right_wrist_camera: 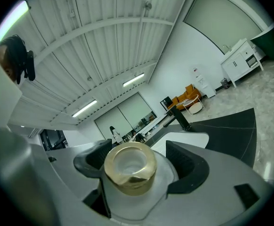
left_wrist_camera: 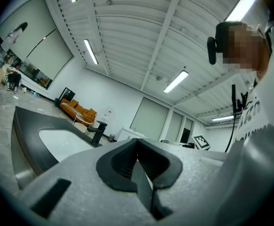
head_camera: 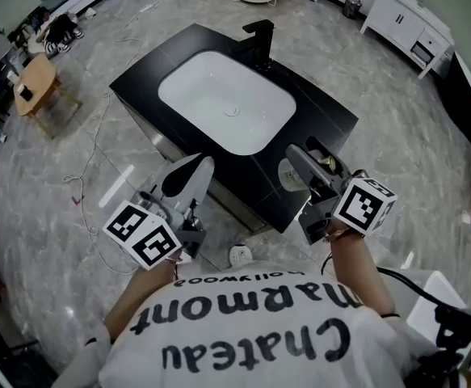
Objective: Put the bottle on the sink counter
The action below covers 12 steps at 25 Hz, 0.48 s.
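Observation:
My right gripper point(head_camera: 316, 162) is shut on a white bottle with a gold cap point(head_camera: 325, 163), held over the near right corner of the black sink counter point(head_camera: 320, 107). In the right gripper view the bottle point(right_wrist_camera: 129, 166) fills the gap between the jaws, its cap facing the camera. The left gripper point(head_camera: 193, 172) hovers just off the counter's front edge, shut with nothing in it; its pads point(left_wrist_camera: 144, 182) meet in a line. A white basin point(head_camera: 227, 99) and a black faucet point(head_camera: 261, 43) sit in the counter.
The counter stands alone on a grey marble floor. A small white round object point(head_camera: 240, 255) lies on the floor by its front. A wooden stool point(head_camera: 35, 79) is at left, a white cabinet point(head_camera: 401, 14) at back right, and a thin cable point(head_camera: 98, 136) trails left.

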### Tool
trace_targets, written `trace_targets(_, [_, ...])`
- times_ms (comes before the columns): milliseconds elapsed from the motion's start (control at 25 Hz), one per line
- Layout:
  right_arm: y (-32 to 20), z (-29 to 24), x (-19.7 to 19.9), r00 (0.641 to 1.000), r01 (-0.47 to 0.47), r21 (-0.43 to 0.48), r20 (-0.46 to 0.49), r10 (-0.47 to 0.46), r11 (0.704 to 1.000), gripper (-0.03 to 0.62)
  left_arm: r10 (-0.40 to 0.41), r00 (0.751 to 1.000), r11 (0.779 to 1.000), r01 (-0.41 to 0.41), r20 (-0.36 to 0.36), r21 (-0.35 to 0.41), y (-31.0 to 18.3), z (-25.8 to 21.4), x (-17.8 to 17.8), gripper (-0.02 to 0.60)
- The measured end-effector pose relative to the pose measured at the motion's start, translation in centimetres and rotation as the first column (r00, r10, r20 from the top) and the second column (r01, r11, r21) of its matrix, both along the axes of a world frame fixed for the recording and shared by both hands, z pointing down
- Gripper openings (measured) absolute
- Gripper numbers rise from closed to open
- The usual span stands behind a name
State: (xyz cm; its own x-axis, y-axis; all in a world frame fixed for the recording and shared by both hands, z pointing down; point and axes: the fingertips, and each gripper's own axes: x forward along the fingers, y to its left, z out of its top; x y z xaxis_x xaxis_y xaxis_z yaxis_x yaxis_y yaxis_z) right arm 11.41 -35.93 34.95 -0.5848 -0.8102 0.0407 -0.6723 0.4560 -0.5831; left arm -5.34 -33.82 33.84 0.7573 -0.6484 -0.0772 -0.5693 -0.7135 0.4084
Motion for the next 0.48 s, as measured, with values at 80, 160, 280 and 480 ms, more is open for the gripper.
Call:
trace_targets(80, [-2.1, 1.5, 0.5, 1.000, -0.005, -0.037, -0.006, 0.005, 0.999, 0.367, -0.012, 1.000, 1.000, 0.012, 0.003, -0.016, -1.7, 0.8, 0.2, 0.015])
trace_targets(160, [-3.7, 3.2, 0.7, 1.000, -0.009, -0.076, -0.009, 0.009, 0.997, 0.367, -0.025, 1.000, 0.999, 0.026, 0.011, -0.035, -2.9, 1.8, 0.1, 0.015])
trace_targets(280, [-5.6, 5.4, 0.5, 0.999, -0.016, -0.120, -0.032, 0.012, 0.993, 0.367, -0.050, 0.998, 0.997, 0.052, 0.026, -0.064, -4.3, 2.9, -0.4, 0.015])
trace_targets(480, [-7.3, 8.7, -0.3, 0.995, -0.011, -0.180, -0.100, -0.007, 0.984, 0.367, -0.077, 0.996, 0.993, 0.081, 0.044, -0.091, -5.5, 4.2, -1.0, 0.015])
